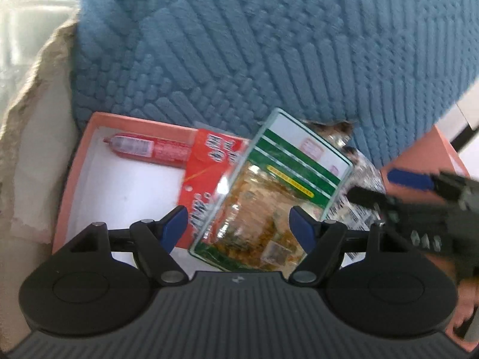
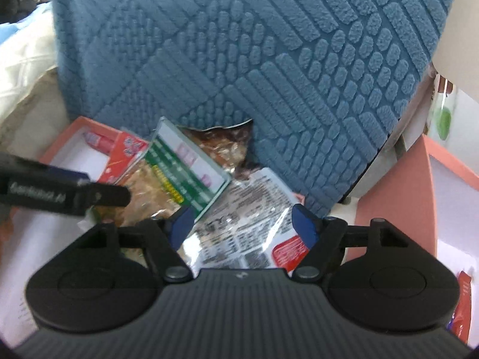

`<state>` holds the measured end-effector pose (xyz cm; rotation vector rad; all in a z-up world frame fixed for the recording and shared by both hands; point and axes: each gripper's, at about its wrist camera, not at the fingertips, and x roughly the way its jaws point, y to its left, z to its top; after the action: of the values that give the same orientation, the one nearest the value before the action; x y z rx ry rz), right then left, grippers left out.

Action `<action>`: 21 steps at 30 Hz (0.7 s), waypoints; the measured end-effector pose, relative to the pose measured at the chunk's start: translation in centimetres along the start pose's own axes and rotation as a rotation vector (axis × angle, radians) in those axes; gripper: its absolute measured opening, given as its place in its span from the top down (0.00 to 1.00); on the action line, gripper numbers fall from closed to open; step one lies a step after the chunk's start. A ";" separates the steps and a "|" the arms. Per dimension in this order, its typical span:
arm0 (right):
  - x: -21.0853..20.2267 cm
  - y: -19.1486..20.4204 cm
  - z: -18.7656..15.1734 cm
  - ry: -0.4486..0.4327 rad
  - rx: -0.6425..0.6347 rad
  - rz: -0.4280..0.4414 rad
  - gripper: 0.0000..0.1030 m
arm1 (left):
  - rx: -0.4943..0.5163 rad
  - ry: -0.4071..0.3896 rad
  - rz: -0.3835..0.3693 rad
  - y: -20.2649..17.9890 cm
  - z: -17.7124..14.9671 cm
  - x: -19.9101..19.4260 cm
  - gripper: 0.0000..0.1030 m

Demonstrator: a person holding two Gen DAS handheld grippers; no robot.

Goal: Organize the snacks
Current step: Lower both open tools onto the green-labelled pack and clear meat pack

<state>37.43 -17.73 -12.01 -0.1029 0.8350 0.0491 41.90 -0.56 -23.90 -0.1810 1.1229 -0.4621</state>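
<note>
Snacks (image 1: 263,206) lay piled in the pink box (image 1: 71,179); we held our left tool (image 1: 239,218) and right tool (image 2: 242,218) apart above them, gripping nothing.

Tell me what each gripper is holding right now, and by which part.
Nothing. The left gripper and right gripper are both open above the snack packets, fingers touching none of them.

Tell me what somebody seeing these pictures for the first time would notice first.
Probably the big blue textured cushion filling the top of both views. Below it, a pink box holds a red sausage stick at the back left and a pile of snack packets, with a green-labelled packet lying on top. The left claw stands open around that packet's near end, and the right claw open over a silver printed packet.
</note>
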 end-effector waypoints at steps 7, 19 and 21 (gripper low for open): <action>1.9 0.0 1.3 0.041 -0.054 -0.014 0.29 | 0.193 0.029 0.046 -3.3 -1.3 0.8 0.14; 4.7 0.5 2.3 0.091 -0.085 0.045 0.25 | 0.337 0.029 0.161 -5.7 -2.3 2.9 0.12; 4.9 0.6 2.4 0.092 -0.085 0.056 0.21 | 0.321 0.042 0.147 -5.7 -2.3 3.3 0.12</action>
<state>42.44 -16.87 -14.14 -0.1625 0.9278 0.1337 39.46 -6.90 -25.54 0.1916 1.0790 -0.5099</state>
